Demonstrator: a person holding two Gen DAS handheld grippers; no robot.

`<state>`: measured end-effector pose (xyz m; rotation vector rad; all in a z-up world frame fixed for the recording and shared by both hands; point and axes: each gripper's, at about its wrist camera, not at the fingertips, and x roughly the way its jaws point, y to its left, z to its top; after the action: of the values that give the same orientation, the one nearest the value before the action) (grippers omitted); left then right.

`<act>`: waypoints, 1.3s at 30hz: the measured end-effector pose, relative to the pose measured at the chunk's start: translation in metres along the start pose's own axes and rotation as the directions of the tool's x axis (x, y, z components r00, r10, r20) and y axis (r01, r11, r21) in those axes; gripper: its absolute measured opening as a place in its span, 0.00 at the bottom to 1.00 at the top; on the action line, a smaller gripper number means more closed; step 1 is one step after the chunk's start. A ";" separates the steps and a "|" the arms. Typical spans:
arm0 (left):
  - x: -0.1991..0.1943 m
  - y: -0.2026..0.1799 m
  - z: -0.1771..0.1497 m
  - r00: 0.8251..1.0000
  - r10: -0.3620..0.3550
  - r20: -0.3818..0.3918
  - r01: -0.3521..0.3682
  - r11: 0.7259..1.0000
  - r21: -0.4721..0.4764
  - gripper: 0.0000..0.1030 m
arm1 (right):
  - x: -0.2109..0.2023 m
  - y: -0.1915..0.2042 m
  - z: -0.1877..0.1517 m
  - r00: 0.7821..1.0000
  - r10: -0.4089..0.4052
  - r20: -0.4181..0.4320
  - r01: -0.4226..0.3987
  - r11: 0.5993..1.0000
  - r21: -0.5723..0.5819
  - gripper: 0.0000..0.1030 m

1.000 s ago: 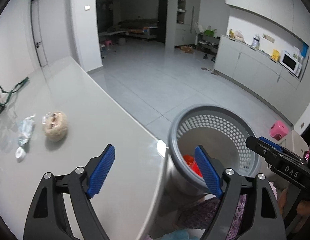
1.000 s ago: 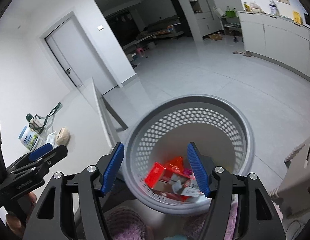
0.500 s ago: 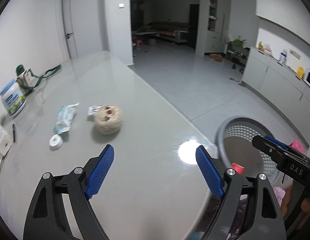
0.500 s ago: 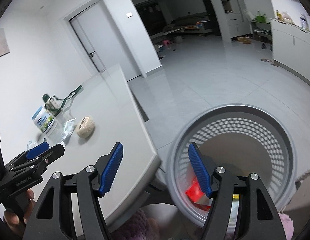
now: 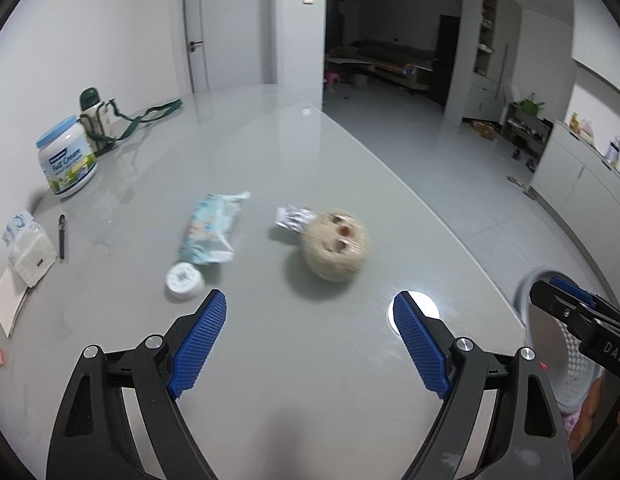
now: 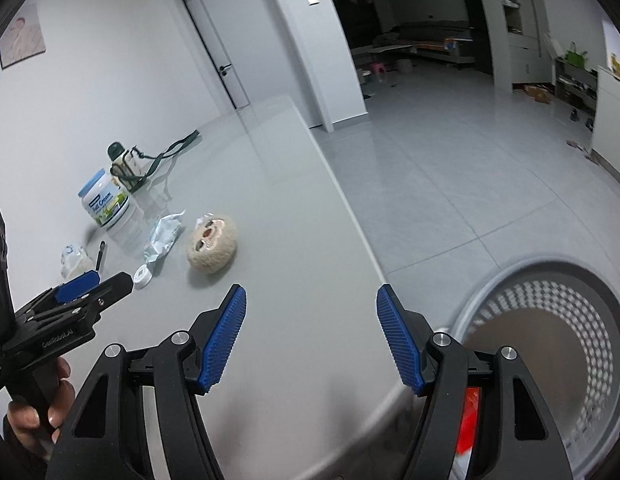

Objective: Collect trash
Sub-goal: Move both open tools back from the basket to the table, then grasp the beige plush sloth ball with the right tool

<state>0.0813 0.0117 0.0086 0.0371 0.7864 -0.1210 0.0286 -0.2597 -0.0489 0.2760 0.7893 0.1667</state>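
On the grey table [image 5: 310, 380] lie a husked coconut shell [image 5: 334, 245] [image 6: 212, 246], a crumpled pale-blue wrapper [image 5: 209, 230] [image 6: 162, 236], a small white lid [image 5: 184, 280] [image 6: 142, 276] and a torn paper scrap [image 5: 292, 217]. My left gripper [image 5: 310, 344] hangs open and empty above the table, nearer than the coconut shell. Over the table's edge my right gripper [image 6: 312, 336] is open with nothing between its fingers. Beside the table stands a grey perforated trash basket [image 6: 550, 320] [image 5: 558, 364] with red trash inside.
At the table's far left stand a white milk-powder tub [image 5: 67, 158], a green-capped bottle with a strap [image 5: 94, 118], a pen [image 5: 62, 236] and a tissue pack [image 5: 27, 248]. Tiled floor [image 6: 450, 168] lies right of the table edge.
Both grippers have swung left, from over the basket to over the table. The coconut shell and the wrapper now sit ahead of the left gripper. The basket has slid to the right edge of both views.
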 end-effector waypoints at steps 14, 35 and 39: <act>0.049 0.075 0.026 0.998 0.061 -0.018 -0.061 0.998 -0.019 0.81 | 0.089 0.088 0.028 0.993 0.054 -0.103 -0.067 0.990 -0.128 0.63; 0.089 0.128 0.040 0.999 0.042 -0.015 -0.042 0.998 -0.035 0.83 | 0.169 0.130 0.039 0.982 -0.032 -0.184 0.002 0.988 -0.157 0.68; 0.093 0.136 0.042 0.999 0.049 -0.017 -0.050 0.998 -0.048 0.83 | 0.179 0.134 0.039 0.983 -0.072 -0.167 0.043 0.985 -0.170 0.68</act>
<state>0.1925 0.1341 -0.0299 0.0122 0.8035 -0.0549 0.1747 -0.0947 -0.1025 0.0818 0.9488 0.2026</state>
